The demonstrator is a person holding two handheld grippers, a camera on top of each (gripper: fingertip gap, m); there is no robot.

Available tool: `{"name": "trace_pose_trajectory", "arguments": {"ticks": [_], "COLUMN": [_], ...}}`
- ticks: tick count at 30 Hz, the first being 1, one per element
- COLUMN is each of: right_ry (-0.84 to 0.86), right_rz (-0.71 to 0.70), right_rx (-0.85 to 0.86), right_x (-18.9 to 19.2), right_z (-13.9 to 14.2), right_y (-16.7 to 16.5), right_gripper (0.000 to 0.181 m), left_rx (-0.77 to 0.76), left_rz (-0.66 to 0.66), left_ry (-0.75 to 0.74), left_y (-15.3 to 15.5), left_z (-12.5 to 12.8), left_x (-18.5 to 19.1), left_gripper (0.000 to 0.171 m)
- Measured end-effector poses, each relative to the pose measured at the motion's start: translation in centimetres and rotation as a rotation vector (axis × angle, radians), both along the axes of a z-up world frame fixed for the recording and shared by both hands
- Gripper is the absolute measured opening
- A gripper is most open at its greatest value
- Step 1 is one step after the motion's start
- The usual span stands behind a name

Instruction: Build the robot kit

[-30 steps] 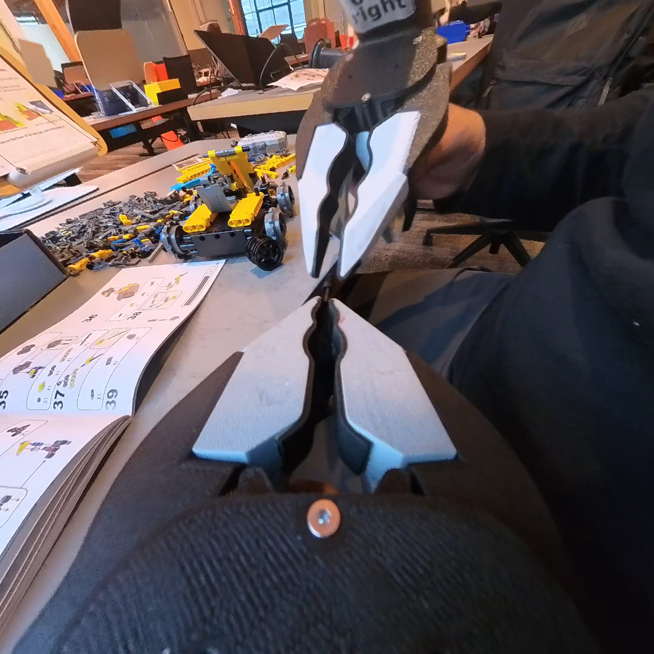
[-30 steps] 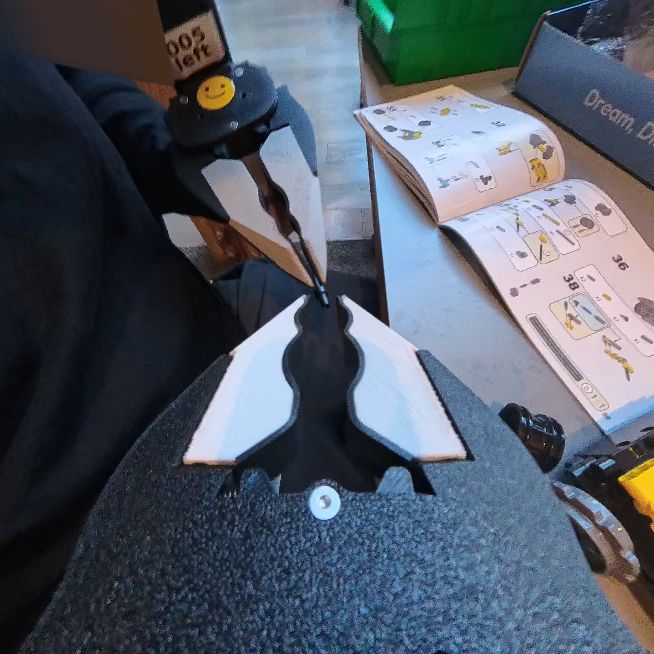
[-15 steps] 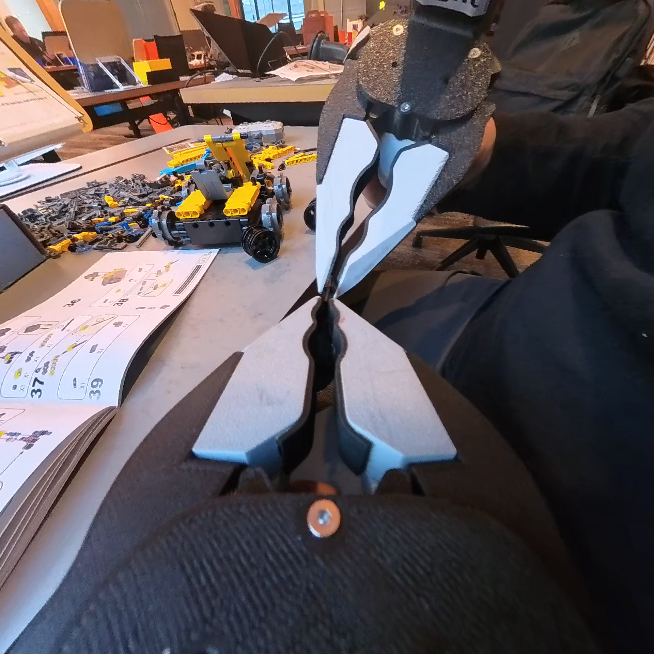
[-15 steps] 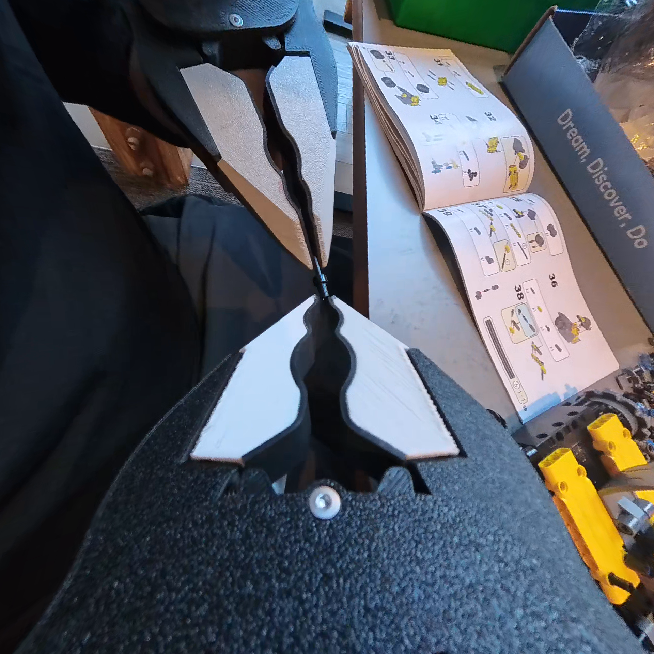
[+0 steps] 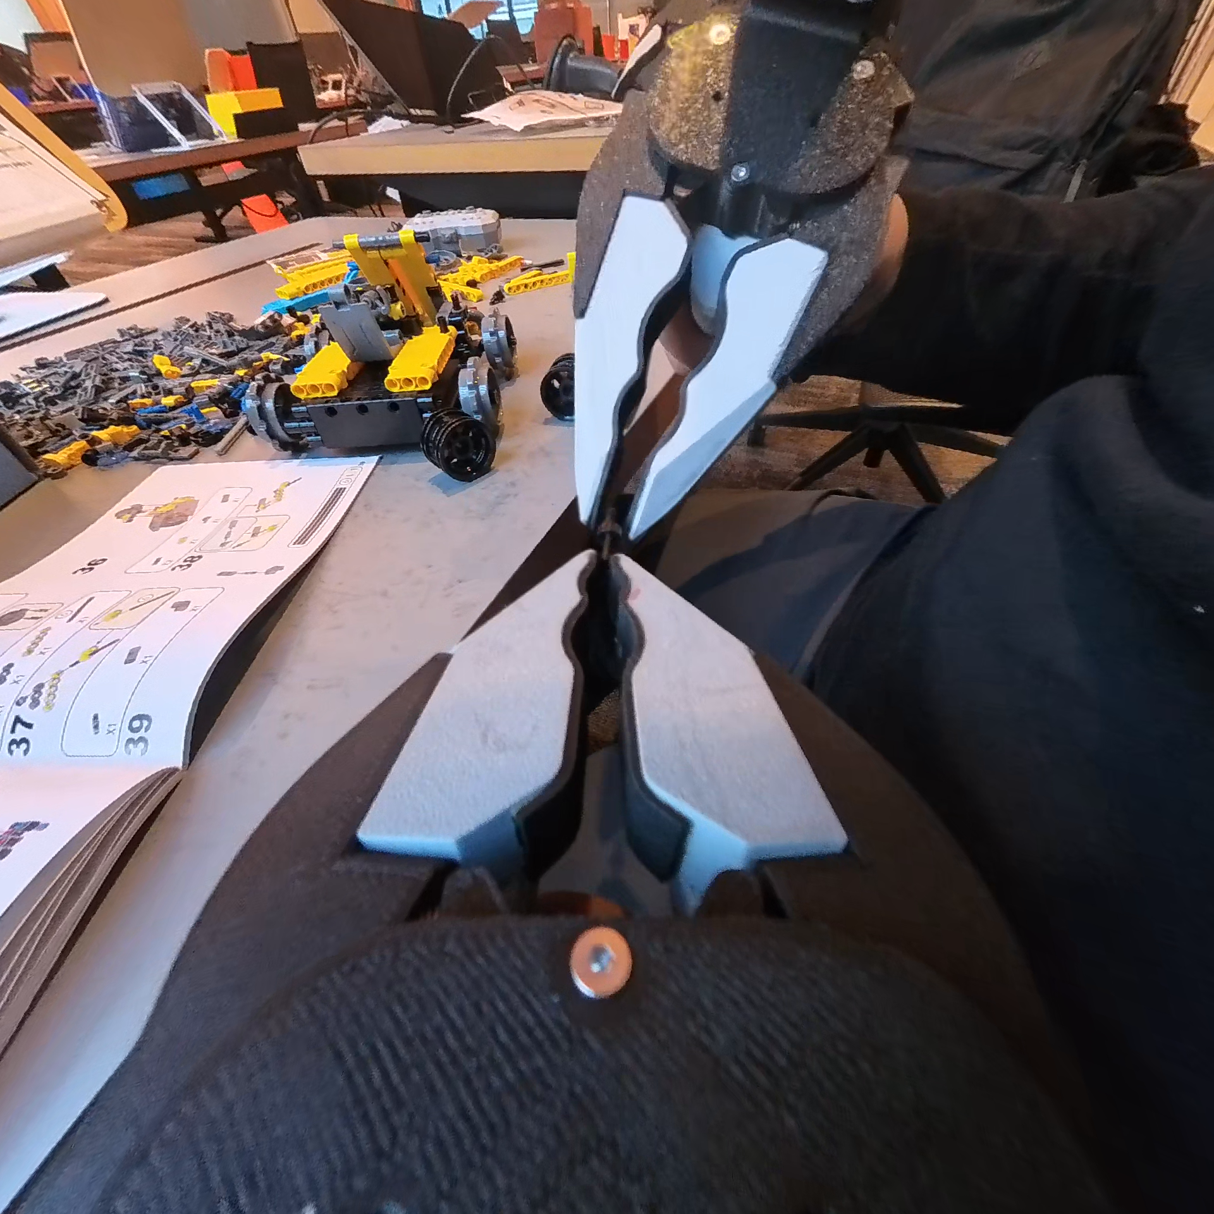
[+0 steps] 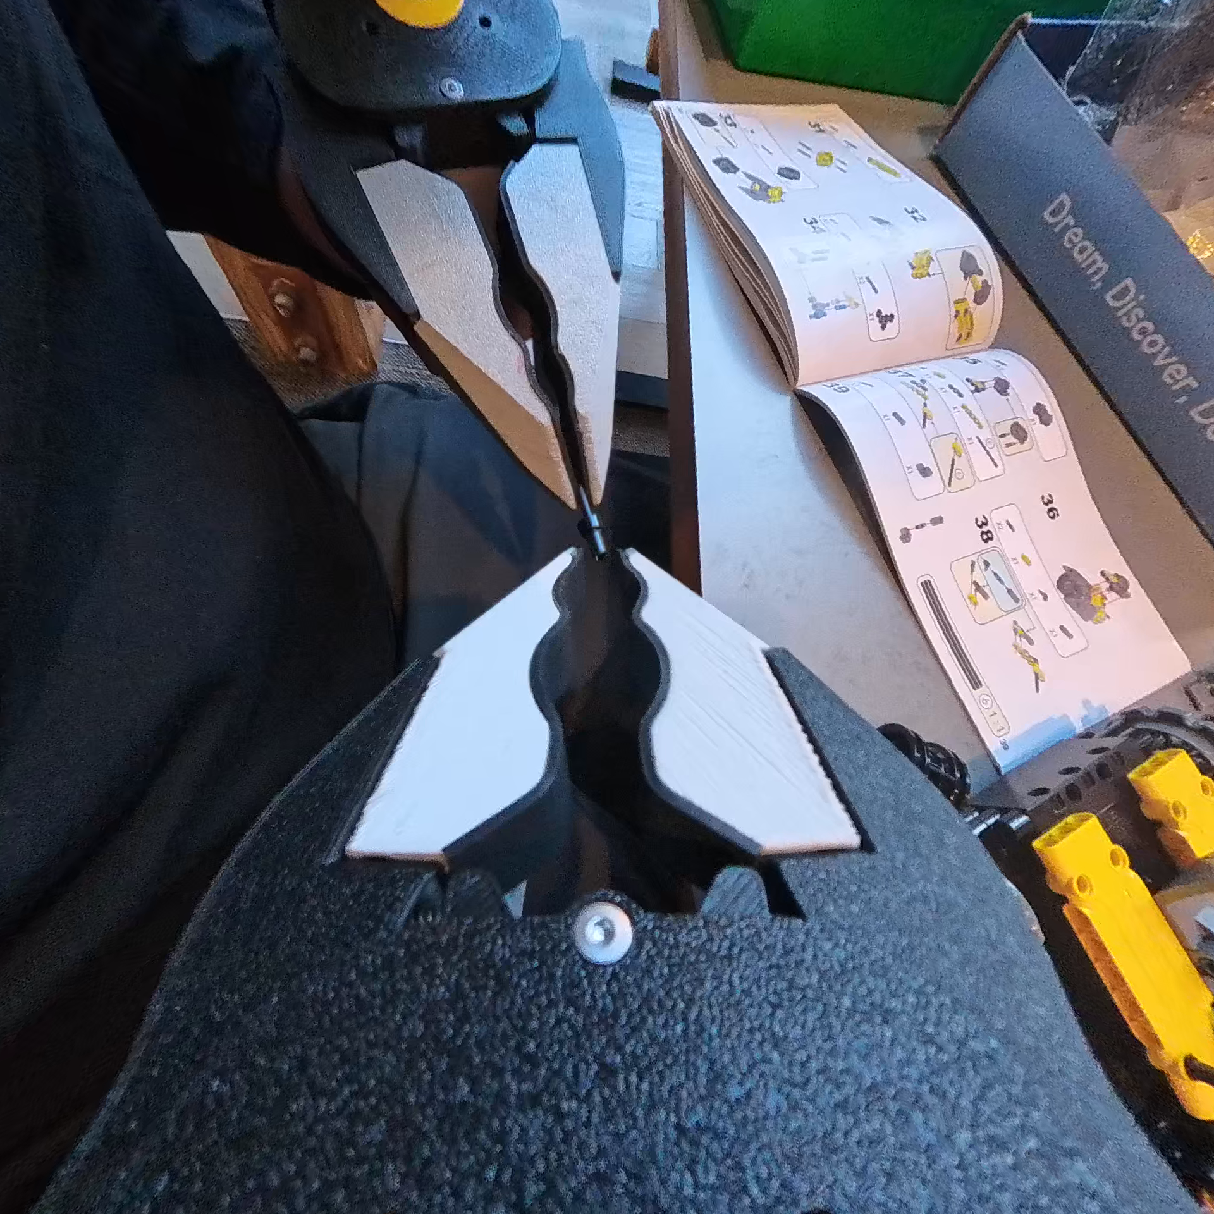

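Observation:
My left gripper is shut on a thin black axle that runs along its jaws and sticks out a little past the tips. It also shows in the right wrist view, pointing down at me. My right gripper is slightly open and faces it tip to tip. The axle's free end sits just at the gap between the right fingertips. In the left wrist view the right gripper hangs from above. Both are held off the table's edge, over a lap in dark clothes.
A yellow and black brick vehicle stands on the grey table, with a loose black wheel and a pile of small parts beside it. An open instruction booklet, a dark box and a green bin lie farther along. My left and right fingertips are right by each other.
The two grippers have drawn closer and lined up tip to tip. The axle's end now sits at the right gripper's tips. The left grip has not changed.

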State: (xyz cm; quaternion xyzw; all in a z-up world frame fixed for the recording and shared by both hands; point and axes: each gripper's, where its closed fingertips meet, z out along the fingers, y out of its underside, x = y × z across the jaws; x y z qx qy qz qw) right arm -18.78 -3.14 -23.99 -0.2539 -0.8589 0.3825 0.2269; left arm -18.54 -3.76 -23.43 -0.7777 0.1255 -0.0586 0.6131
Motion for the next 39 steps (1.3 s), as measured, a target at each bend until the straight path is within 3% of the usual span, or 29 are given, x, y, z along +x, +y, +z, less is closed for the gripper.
{"name": "trace_pose_trajectory", "arguments": {"ticks": [9,15,23,27,31,35,39], "right_ry": [-0.011,-0.039,-0.01,0.013,0.001,-0.043,-0.076], "right_rz": [0.04,0.041,-0.059,-0.212,-0.349,-0.391,-0.413], "right_rx": [-0.041,-0.179,-0.282,-0.239,-0.189,-0.196,-0.118], "right_x": [1.0,2.4,4.1,5.2,6.4,7.4,7.9], "right_z": [0.4,1.1,2.3,2.2,1.4,0.3,-1.3], "right_y": [-0.5,-0.5,3.5,9.0,14.4,17.0,18.3], "right_gripper": [0.005,0.004,0.004,0.004,0.004,0.004,0.004], "left_rx": [0.019,0.044,0.007,-0.11,-0.231,-0.312,-0.407], "left_rz": [-0.045,-0.111,-0.105,-0.079,-0.092,-0.116,-0.114], "left_ry": [0.0,-0.068,-0.086,-0.072,0.022,0.141,0.229], "left_y": [-0.1,0.0,1.7,4.3,9.4,14.8,17.2], "left_z": [0.2,0.8,0.5,-0.1,0.2,-0.3,-1.9], "left_x": [0.9,2.2,3.0,2.8,3.0,3.4,3.1], "left_gripper": [0.0,0.001,0.001,0.021,0.029,0.034,0.035]}}
